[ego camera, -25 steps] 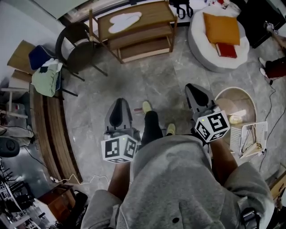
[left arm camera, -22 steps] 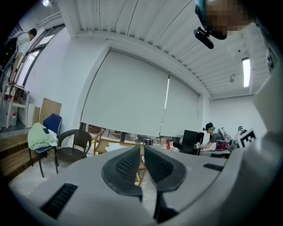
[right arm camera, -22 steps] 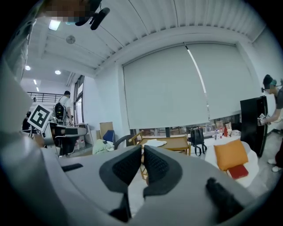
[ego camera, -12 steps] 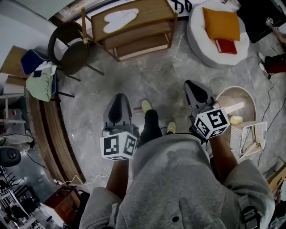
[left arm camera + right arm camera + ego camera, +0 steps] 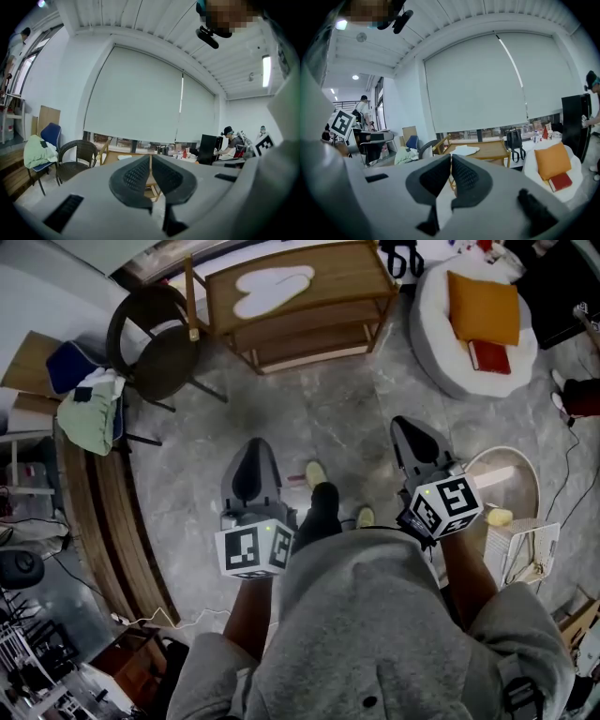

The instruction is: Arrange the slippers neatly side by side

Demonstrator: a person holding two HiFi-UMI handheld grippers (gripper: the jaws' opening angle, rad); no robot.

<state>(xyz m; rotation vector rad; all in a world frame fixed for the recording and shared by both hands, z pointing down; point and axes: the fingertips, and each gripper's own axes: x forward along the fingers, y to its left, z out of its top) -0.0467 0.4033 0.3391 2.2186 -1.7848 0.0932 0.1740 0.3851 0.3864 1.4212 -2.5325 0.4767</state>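
- Top tier of the wooden rack (image 5: 352, 276), at the far edge of the head view: the slippers (image 5: 274, 289) lie here as a white pair, close together, well apart from both grippers.
- Slipper axis: in the head view the pair's long axis runs from lower left to upper right, roughly along the long edge of the rack top. The two outlines merge into one pale patch, so toe and heel ends cannot be told apart.
- Right gripper view: the slippers (image 5: 465, 150) sit flat on the rack top, just above the jaw tips in the frame, with a black bag (image 5: 513, 139) hanging at the rack's right end.
- Left gripper (image 5: 255, 451): held in front of the person's body, nose toward the rack. Its ribbed pads are pressed together with nothing between them.
- Right gripper (image 5: 410, 429): held level with the left one, also nose toward the rack. Its pads are closed on each other, and it carries nothing.
- Surroundings: a dark wicker chair (image 5: 155, 343) stands left of the rack. A round white seat (image 5: 441, 348) to the right carries an orange cushion (image 5: 483, 306) and a red book (image 5: 489, 355). Grey stone floor (image 5: 328, 409) separates the grippers from the rack.
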